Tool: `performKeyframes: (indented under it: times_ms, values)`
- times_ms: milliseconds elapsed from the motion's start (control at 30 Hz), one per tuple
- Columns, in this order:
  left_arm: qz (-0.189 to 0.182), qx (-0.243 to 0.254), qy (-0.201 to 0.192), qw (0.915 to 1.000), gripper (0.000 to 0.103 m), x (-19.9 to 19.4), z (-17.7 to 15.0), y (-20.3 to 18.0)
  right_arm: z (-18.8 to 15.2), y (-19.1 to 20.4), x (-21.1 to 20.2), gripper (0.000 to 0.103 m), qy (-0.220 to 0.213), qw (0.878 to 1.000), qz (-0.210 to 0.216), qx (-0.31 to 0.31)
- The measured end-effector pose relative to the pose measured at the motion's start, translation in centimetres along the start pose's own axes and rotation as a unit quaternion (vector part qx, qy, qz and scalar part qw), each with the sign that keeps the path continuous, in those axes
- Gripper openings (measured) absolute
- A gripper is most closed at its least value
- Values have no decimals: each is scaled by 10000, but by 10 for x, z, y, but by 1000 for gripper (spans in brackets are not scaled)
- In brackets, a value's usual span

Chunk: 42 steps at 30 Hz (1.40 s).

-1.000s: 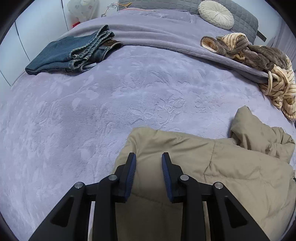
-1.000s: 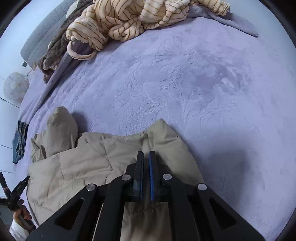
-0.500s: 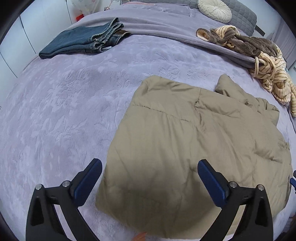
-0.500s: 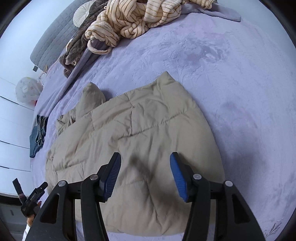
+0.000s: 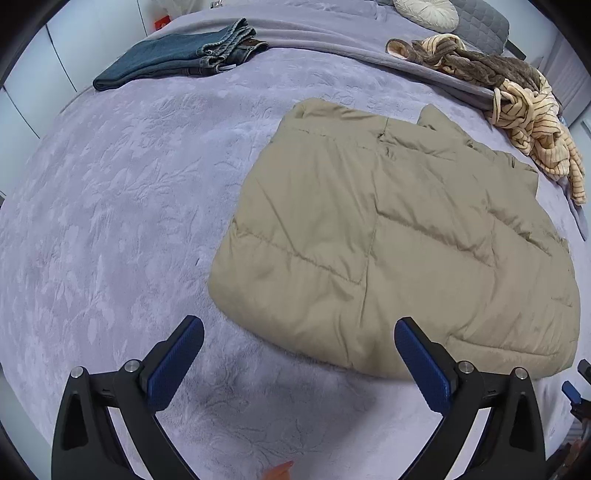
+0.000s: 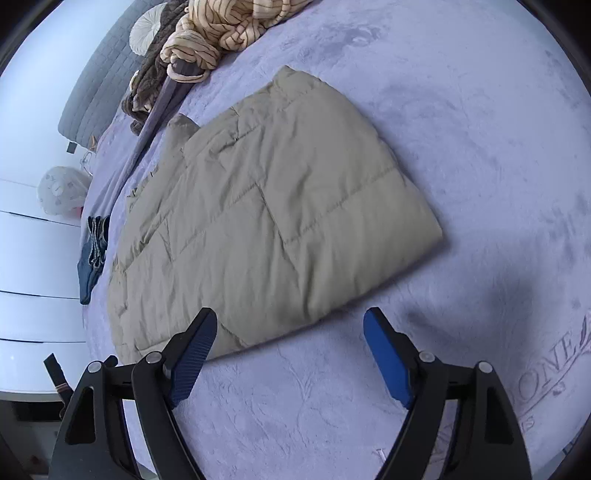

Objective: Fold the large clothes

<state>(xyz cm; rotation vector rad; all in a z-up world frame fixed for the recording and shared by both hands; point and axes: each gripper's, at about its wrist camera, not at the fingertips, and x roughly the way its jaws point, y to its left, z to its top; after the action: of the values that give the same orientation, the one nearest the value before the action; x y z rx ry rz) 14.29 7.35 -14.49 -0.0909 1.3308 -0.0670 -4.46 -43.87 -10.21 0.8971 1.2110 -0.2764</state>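
Observation:
A tan quilted jacket (image 5: pixel 399 236) lies folded flat on the lavender bedspread (image 5: pixel 122 206), seen also in the right wrist view as the jacket (image 6: pixel 266 221). My left gripper (image 5: pixel 299 332) hangs above the jacket's near left corner, jaws wide open with nothing gripped. My right gripper (image 6: pixel 290 326) hovers over the bedspread (image 6: pixel 480 147) just off the jacket's near edge, jaws still opening and nothing between the pads. Neither gripper touches the cloth.
Folded blue jeans (image 5: pixel 181 55) lie at the far left of the bed. A heap of striped cream and brown clothes (image 5: pixel 517 99) sits at the far right, a round cushion (image 5: pixel 424 11) by the grey headboard. A white wardrobe (image 6: pixel 29 266) stands beside the bed.
Both grippers let go of the jacket's edge, opened wide and pulled back toward the near side of the bed. The jacket now lies flat, folded over.

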Motion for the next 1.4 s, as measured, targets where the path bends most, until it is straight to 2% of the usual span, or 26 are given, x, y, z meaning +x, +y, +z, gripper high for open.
performKeyframes:
  times_ms: [100, 467, 633, 833, 967, 1133, 1200, 1300, 1400]
  values:
    - [36, -14, 91, 10000, 103, 3, -11, 3, -14, -10, 4, 103, 116, 9996, 139, 225]
    - [-146, -249, 446, 9986, 103, 22, -34, 13, -31, -20, 31, 103, 318, 9945, 636, 765]
    - [-473, -467, 677, 9955, 103, 37, -40, 19, -27, -18, 43, 103, 299, 9917, 820, 940]
    - [-1210, -1135, 1053, 9805, 103, 63, -42, 31, -21, -23, 60, 103, 209, 9850, 1116, 1303]
    - [-1666, -1383, 1083, 9702, 103, 77, -42, 33, -13, -27, 70, 103, 68, 9758, 1448, 1636]
    - [-2361, -1862, 887, 9496, 103, 90, -31, 40, 3, -16, 80, 103, -161, 9613, 2033, 1855]
    - [-2477, -2018, 704, 9449, 103, 90, -22, 43, 8, -9, 82, 103, -225, 9575, 2210, 1839]
    - [-2448, -2173, 562, 9432, 103, 94, -11, 48, 14, -2, 87, 103, -277, 9543, 2365, 1805]
    - [-2406, -2270, 567, 9420, 103, 105, -2, 53, 17, -1, 92, 103, -201, 9596, 2201, 1741]
